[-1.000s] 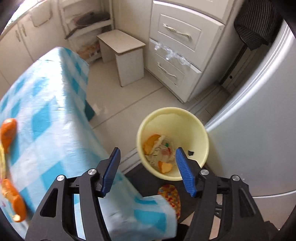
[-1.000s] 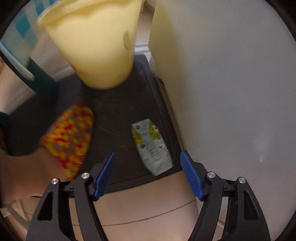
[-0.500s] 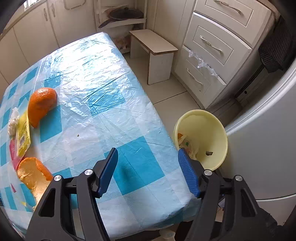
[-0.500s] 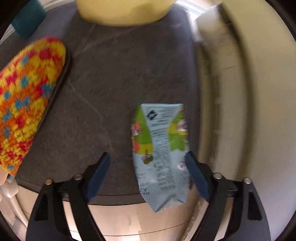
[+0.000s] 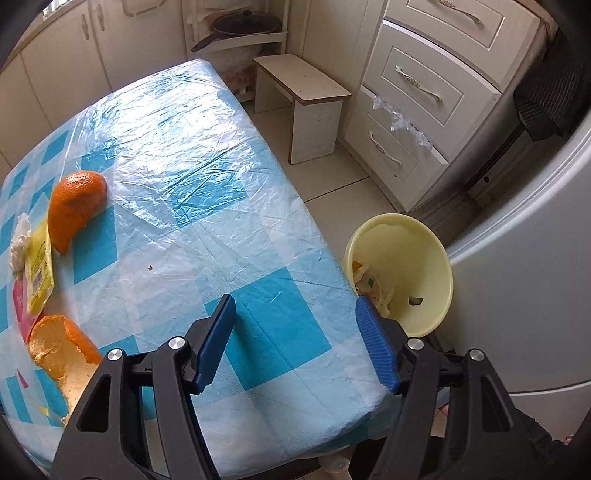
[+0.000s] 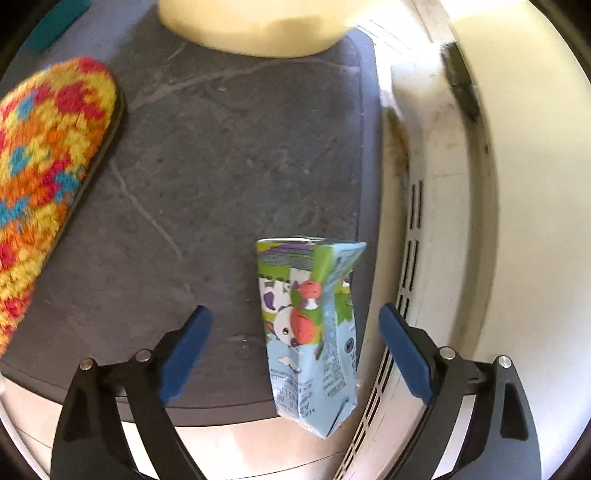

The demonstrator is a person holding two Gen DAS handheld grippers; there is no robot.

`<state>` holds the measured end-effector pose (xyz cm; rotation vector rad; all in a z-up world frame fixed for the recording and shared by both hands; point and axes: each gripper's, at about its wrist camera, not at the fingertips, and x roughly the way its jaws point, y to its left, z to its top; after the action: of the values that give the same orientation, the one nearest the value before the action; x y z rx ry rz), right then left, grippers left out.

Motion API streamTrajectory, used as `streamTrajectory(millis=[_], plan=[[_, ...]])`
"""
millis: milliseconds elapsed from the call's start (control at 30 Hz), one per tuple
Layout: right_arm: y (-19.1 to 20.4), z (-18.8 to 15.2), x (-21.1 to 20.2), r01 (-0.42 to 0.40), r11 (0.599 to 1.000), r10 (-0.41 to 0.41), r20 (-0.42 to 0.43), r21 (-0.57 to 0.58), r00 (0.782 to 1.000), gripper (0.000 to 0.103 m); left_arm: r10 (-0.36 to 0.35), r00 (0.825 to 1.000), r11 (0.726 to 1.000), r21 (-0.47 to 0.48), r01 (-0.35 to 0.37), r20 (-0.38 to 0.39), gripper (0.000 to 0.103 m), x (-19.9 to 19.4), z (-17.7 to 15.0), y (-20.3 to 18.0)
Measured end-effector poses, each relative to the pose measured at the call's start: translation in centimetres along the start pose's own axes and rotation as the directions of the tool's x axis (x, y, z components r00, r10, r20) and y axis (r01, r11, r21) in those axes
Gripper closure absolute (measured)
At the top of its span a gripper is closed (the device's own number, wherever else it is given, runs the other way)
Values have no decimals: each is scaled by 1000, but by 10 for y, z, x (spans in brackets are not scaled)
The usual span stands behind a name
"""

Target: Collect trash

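In the right wrist view a crumpled light-blue juice carton [image 6: 314, 332] lies on a dark floor mat [image 6: 221, 166], between the open jaws of my right gripper [image 6: 295, 354], nearer the right finger. The yellow bin's base [image 6: 258, 26] stands at the mat's far edge. In the left wrist view my left gripper [image 5: 295, 343] is open and empty above the near corner of the blue-checked table [image 5: 184, 184]. The yellow bin [image 5: 410, 273], holding scraps, stands on the floor right of the table. Orange peels [image 5: 74, 206] [image 5: 59, 350], a yellow packet [image 5: 38, 269] and white crumpled paper [image 5: 20, 240] lie at the table's left.
A white fridge [image 6: 498, 184] stands close right of the carton. A knitted multicoloured slipper [image 6: 48, 166] is on the mat's left. A low stool [image 5: 306, 107] and drawers [image 5: 424, 92] stand beyond the table.
My left gripper rose from above the bin to over the table corner. My right gripper dropped closer to the carton, which now lies between its fingers and looks turned over.
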<state>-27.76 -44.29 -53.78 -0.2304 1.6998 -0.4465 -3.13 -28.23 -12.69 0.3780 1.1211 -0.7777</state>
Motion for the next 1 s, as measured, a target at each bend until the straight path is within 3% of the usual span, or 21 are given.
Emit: streamTrajectory(millis=[67,200,267,300,333,400,433,467,533,600,633,767,867,900,933,967,1000], plan=[[0,6,9,-16,999,15,-28,-30,999,14,-3,1000,1000,3,3,4,39,-2,0,-1],[-1,11,10,-14,998,15,7,-68,1000,14,-12,1000,1000,2,12,3,39,-3,0,-1],[-14,9,15,-119,993,119,-29,12,992,19,-16,1000,1000,1,16,4,39,-4,1,-1],[-23,2,19,-197,974,204,-54,116,978,26,-16,1000,1000,1,16,6,39,-5,1,-1],[-37,-3,27,-295,926,320,-76,235,944,29,-18,1000,1000,0,18,8,39,-6,1,-1],[-54,-15,40,-446,791,513,-58,418,856,58,-23,1000,1000,-2,23,10,39,-7,1,-1],[-56,-20,40,-505,735,577,-25,453,817,60,-24,1000,1000,-2,25,9,39,-7,2,-1],[-54,-22,36,-536,716,600,-2,447,800,67,-25,1000,1000,-2,25,9,39,-7,1,0],[-46,-21,17,-506,771,537,33,387,843,65,-25,1000,1000,-1,25,4,39,-6,1,0],[-44,-24,8,-428,819,441,58,382,895,32,-27,1000,1000,-3,27,-3,39,-4,0,0],[-44,-25,11,-392,828,409,46,401,911,28,-27,1000,1000,-3,27,-4,39,-4,-1,-1],[-47,-26,36,-350,786,421,-27,511,907,28,-28,1000,1000,1,28,3,39,-6,-1,-2],[-55,-33,48,-373,720,461,-2,585,887,28,-30,1000,1000,-3,30,0,39,-5,-1,-1],[-66,-41,54,-397,693,486,17,602,874,36,-31,1000,999,-4,31,-1,39,-5,-2,-1],[-67,-41,52,-399,690,485,23,604,874,43,-33,999,999,-6,33,-1,39,-6,-2,0],[-67,-40,48,-404,692,487,26,598,873,67,-34,999,999,-7,34,2,39,-7,-1,1],[-68,-40,45,-412,690,496,26,595,868,69,-36,999,999,-9,36,7,39,-10,-1,2]])
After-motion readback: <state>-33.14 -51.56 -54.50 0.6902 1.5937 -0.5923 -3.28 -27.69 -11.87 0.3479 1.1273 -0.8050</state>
